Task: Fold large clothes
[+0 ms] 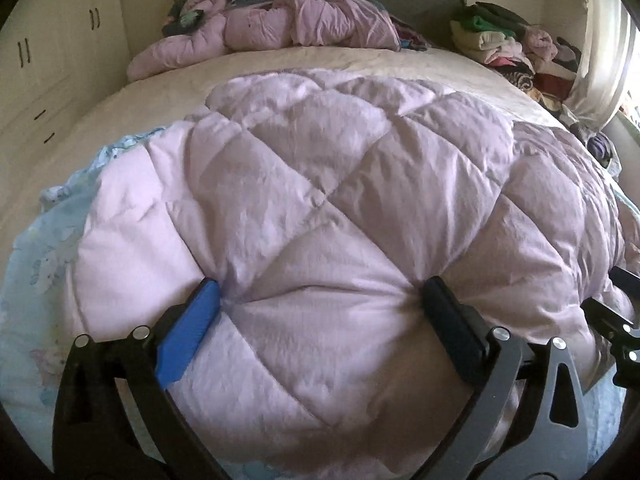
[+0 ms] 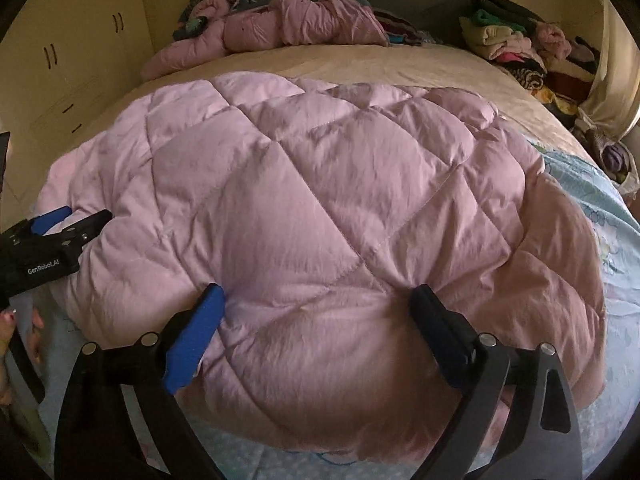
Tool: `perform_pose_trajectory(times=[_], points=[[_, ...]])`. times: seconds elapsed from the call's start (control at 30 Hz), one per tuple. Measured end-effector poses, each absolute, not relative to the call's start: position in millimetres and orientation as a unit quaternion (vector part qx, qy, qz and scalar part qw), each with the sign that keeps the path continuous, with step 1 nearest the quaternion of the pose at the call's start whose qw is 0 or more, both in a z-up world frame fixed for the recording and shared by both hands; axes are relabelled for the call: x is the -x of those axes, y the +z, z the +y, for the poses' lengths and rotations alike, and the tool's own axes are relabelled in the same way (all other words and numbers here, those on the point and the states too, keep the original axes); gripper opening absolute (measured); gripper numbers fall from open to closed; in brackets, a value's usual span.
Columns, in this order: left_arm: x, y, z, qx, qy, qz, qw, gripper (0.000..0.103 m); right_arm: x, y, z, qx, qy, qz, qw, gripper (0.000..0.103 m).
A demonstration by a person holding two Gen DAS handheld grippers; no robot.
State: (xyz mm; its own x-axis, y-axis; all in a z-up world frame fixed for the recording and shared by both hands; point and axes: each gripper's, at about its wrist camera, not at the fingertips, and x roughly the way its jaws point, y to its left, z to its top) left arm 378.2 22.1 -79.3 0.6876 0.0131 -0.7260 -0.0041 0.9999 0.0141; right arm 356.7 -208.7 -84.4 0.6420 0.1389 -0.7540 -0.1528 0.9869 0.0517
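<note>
My jaws on both sides stand spread wide, released: the left gripper (image 1: 322, 304) and the right gripper (image 2: 318, 306) each straddle a puffy bulge of the pink quilted comforter (image 2: 320, 184), tips against the fabric. The comforter lies folded on the bed (image 2: 420, 68), over a pale blue printed sheet (image 2: 592, 200).

Left gripper (image 1: 322, 294): one blue pad, one black; black and grey linkage arms, silver pivot screws. Right gripper (image 2: 318, 300) alike. White "GenRobot.AI" lettering on left housing.
</note>
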Motion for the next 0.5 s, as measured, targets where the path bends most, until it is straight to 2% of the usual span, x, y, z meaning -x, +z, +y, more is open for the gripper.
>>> perform_pose_trajectory(times=[0.23, 0.5], points=[[-373.3, -66.3, 32.0, 0.008, -0.020, 0.399, 0.917, 0.094, -356.7, -87.9, -211.0, -0.007, 0.082, 0.407, 0.910, 0.095], [-354.2, -29.4, 60.0, 0.032, 0.006, 0.378, 0.925, 0.094, -310.2, -41.5, -250.1, -0.080, 0.089, 0.362, 0.924, 0.098]])
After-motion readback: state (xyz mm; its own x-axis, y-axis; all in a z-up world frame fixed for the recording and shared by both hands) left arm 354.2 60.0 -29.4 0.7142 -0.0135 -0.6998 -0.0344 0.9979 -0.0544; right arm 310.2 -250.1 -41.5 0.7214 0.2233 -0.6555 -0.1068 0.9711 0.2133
